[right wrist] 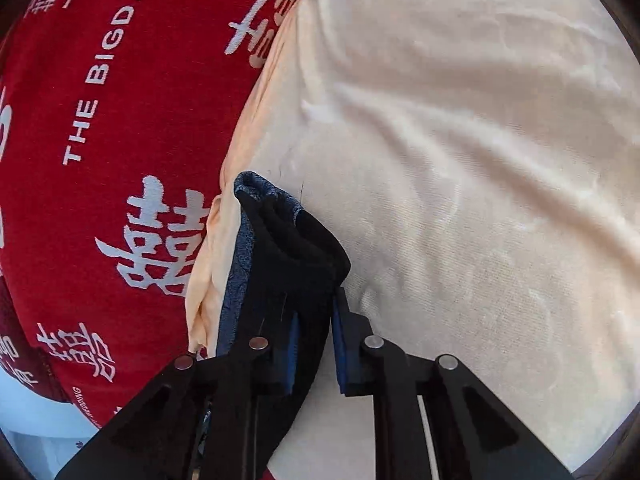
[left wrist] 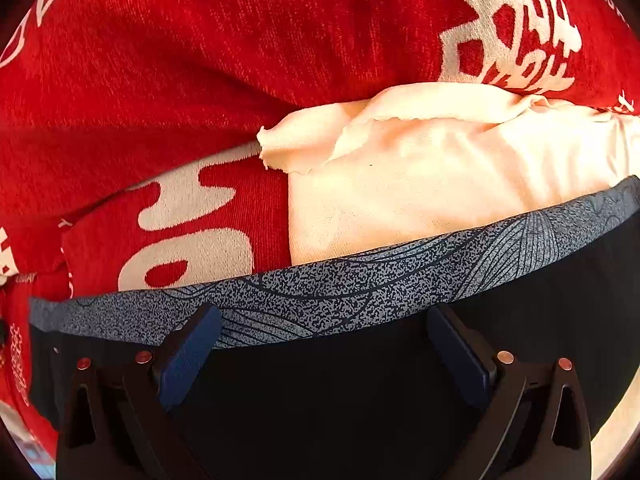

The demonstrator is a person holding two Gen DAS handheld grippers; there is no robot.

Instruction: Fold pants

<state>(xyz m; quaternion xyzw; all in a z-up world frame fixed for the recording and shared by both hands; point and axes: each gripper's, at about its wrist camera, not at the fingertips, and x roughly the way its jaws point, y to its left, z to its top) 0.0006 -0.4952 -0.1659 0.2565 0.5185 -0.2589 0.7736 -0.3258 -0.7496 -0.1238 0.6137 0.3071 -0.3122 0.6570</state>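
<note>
- Black fabric of the pants is filling the near part of the left wrist view, lying under and between the fingers of the left gripper.
- The left gripper's jaws are standing wide apart; its blue pads are sitting over the cloth near the grey patterned waistband, and whether they are touching it cannot be told.
- The right gripper is pinching a bunched fold of the pants, its jaws nearly closed with the dark cloth squeezed between the pads.
- That bunched fold is rising upright past the fingertips, showing a strip of the blue-grey patterned band.
- Beyond the waistband, a cream cloth is lying rumpled, touching the pants' edge; it is spreading widely in the right wrist view.
- Farthest, a red blanket with white characters is covering the surface beside the cream cloth.
</note>
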